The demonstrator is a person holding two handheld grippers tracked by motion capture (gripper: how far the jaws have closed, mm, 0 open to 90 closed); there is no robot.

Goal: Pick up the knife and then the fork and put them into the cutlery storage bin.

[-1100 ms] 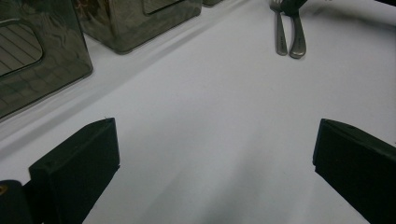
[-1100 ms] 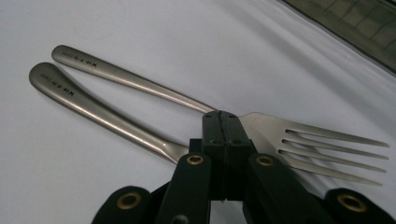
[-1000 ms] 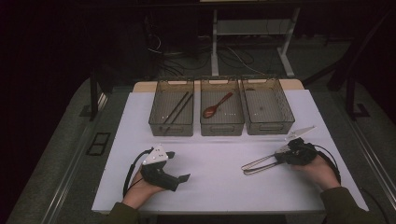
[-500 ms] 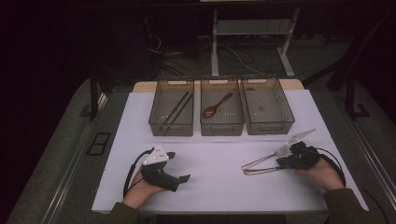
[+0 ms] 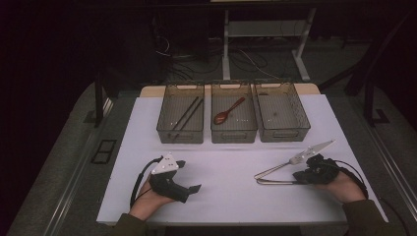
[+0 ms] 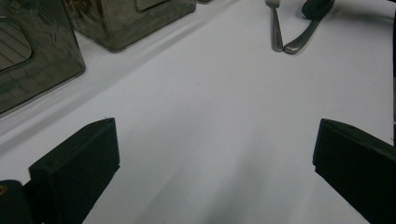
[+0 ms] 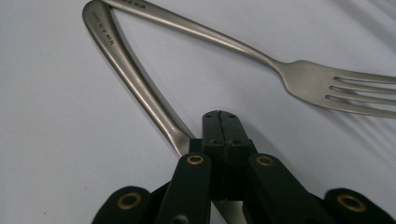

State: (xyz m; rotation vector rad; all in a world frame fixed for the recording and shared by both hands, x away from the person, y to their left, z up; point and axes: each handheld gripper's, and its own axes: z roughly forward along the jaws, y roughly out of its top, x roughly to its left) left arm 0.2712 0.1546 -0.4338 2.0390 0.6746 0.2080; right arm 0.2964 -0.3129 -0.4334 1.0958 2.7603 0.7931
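Dark room, white table (image 5: 231,196), three smoked bins along its far side: left bin (image 5: 180,119) holds chopsticks (image 5: 186,114), middle bin (image 5: 233,118) a wooden spoon (image 5: 227,112), right bin (image 5: 281,118) looks empty. Your right gripper (image 5: 301,177) lies low on the table at near right, forearm coming in from the bottom edge, jaws clamped shut on the handle of a steel utensil (image 7: 135,84) whose head is hidden under them. A fork (image 7: 299,77) lies on the table beside it, the two handle ends meeting in a V. Step in hand looks like the pickup; next you'd lift cleanly without dragging the fork, then carry toward the empty bin. Your left gripper (image 5: 189,189) rests on the table at near left, jaws wide apart, holding nothing.
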